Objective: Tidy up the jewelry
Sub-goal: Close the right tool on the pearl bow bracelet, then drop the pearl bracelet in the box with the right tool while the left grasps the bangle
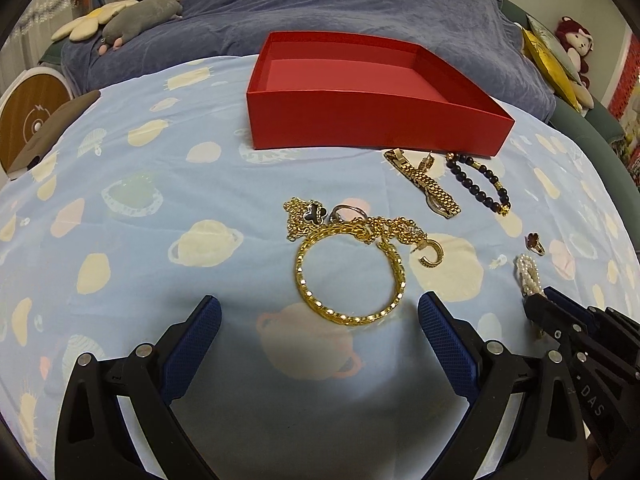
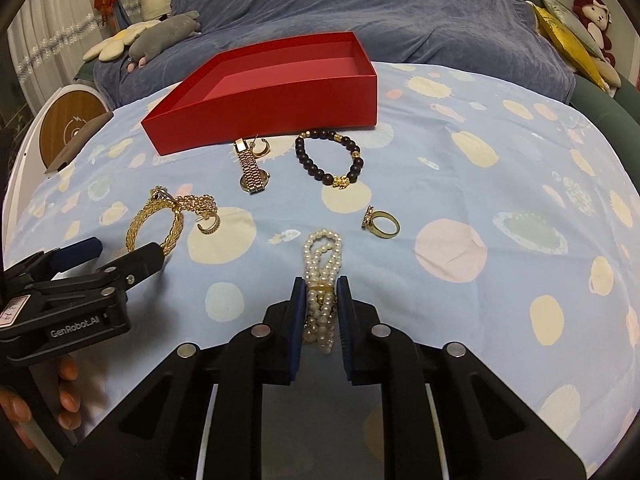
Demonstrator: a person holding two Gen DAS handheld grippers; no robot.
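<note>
An open red box sits on the patterned blue cloth. In front of it lie a gold watch, a dark bead bracelet, a gold ring, a gold bangle and tangled gold chains. My right gripper is shut on a pearl bracelet that rests on the cloth. My left gripper is open just before the bangle.
A gold C-shaped earring lies by the chains. A blue blanket and plush toys lie behind the box. A round wooden speaker stands at the left edge.
</note>
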